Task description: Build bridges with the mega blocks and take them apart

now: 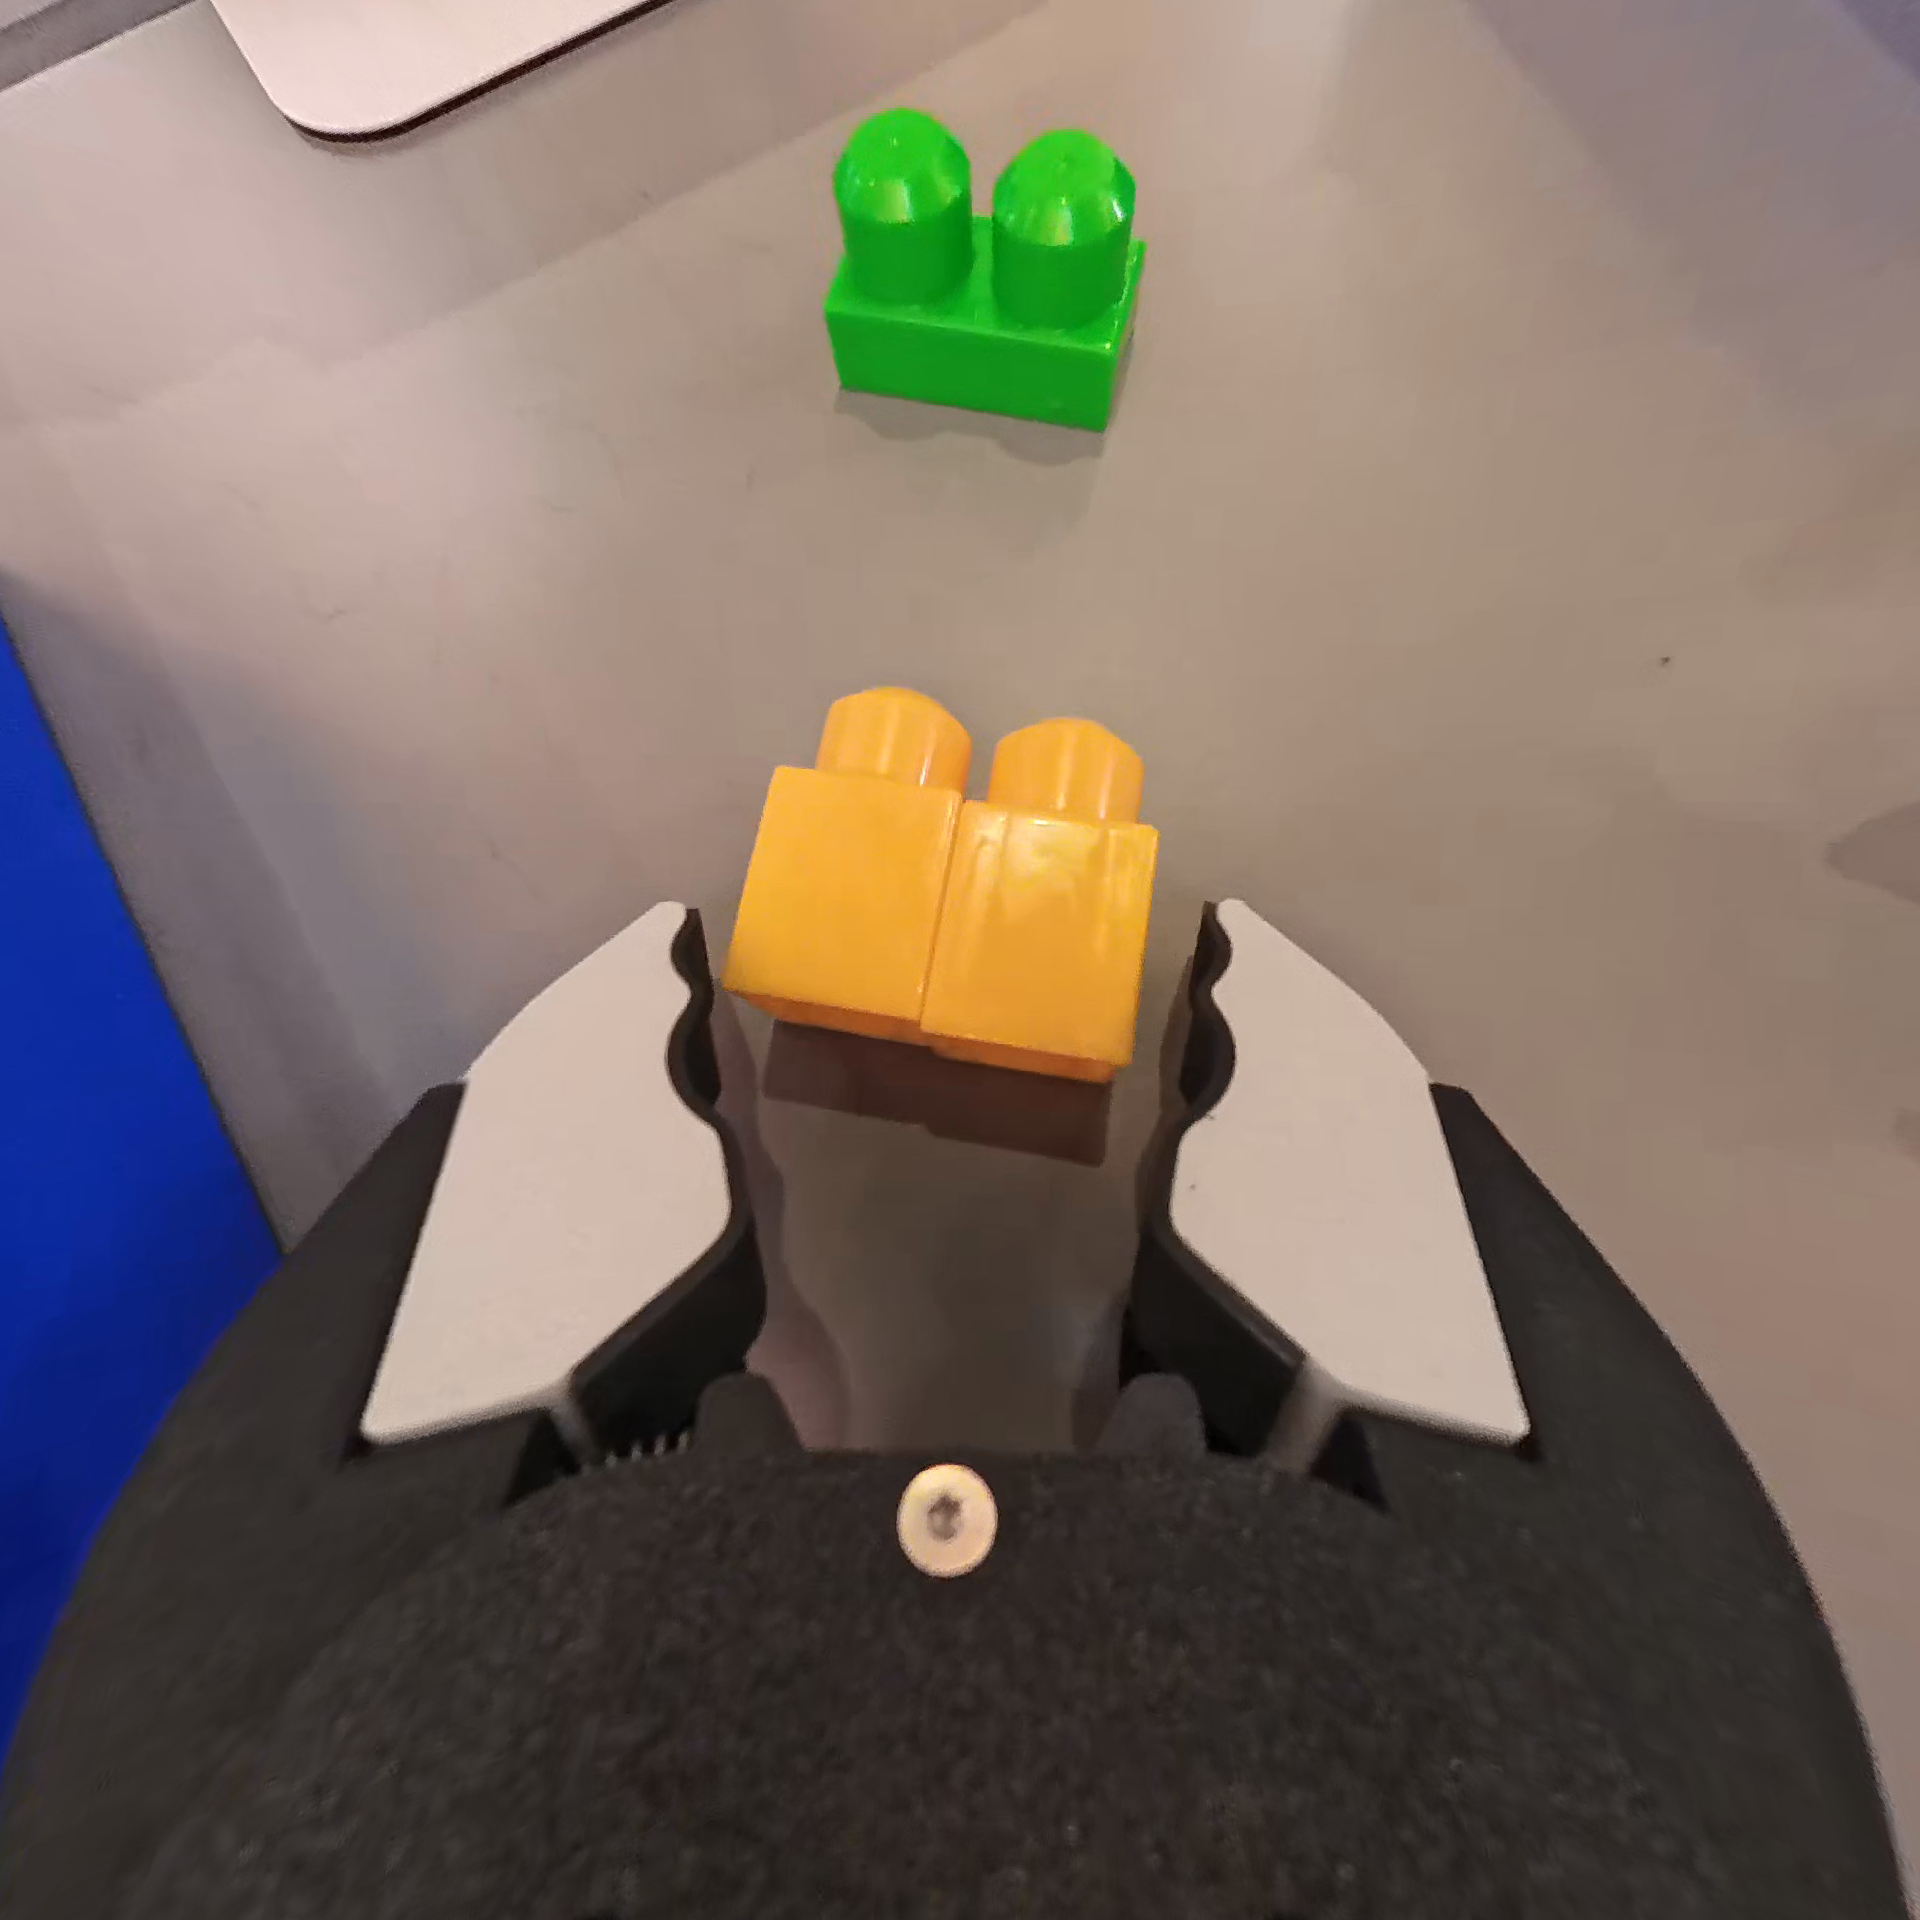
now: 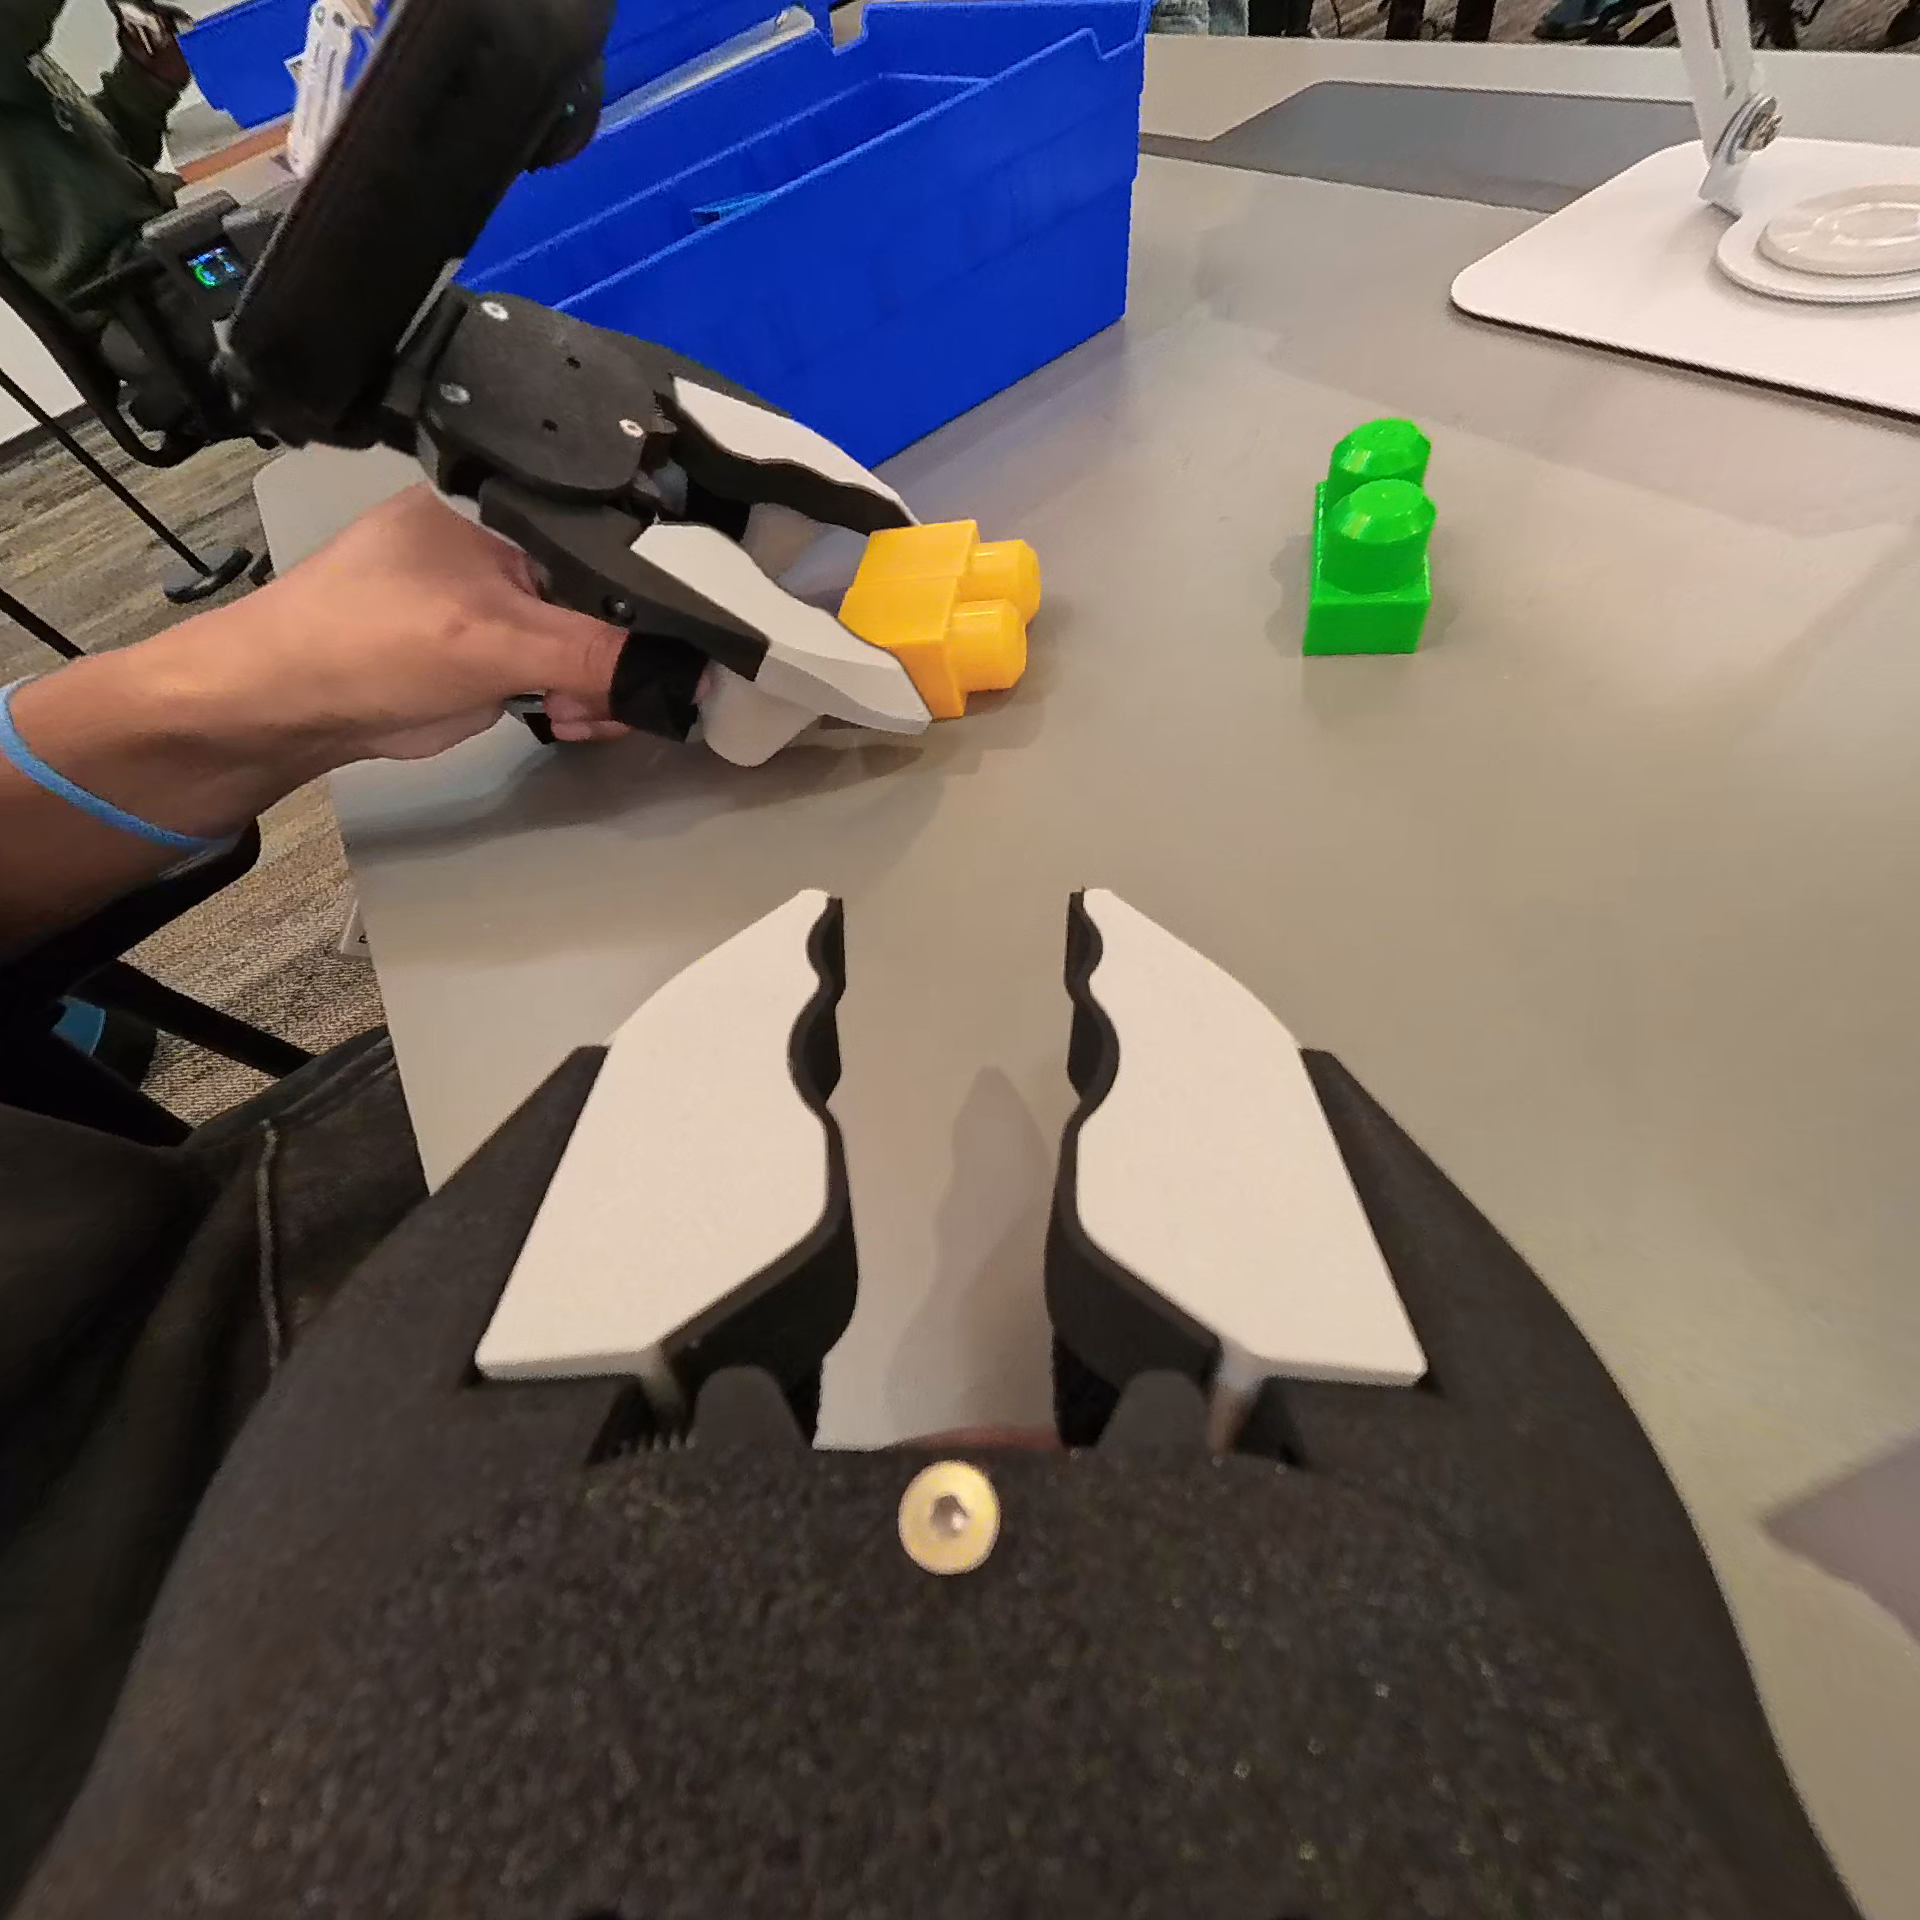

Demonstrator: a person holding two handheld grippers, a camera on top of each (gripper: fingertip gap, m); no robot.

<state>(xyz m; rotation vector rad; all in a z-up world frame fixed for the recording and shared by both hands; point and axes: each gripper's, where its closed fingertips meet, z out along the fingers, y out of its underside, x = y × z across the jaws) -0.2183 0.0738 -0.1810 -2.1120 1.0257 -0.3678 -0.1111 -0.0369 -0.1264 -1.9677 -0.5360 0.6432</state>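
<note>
A yellow two-stud block (image 1: 940, 914) sits between the fingertips of my left gripper (image 1: 945, 935), which close against its two sides. Its studs point forward, away from the camera. It is held low over the grey table (image 1: 1455, 727), with its shadow just beneath. In the right wrist view the left gripper (image 2: 894, 613) and the yellow block (image 2: 935, 613) show at the left. A green two-stud block (image 1: 982, 312) stands upright on the table ahead of the left gripper, and in the right wrist view (image 2: 1366, 571) at the far right. My right gripper (image 2: 951, 914) is open and empty above the table's near part.
Blue plastic bins (image 2: 831, 229) stand at the back left of the table, right behind the left gripper; one shows as a blue edge (image 1: 73, 987). A white stand base (image 2: 1704, 270) sits at the back right, also in the left wrist view (image 1: 416, 52). A person's hand (image 2: 416, 634) holds the left gripper. From the left gripper's tips to the white stand base (image 2: 1704, 270) is close to 30 centimeters.
</note>
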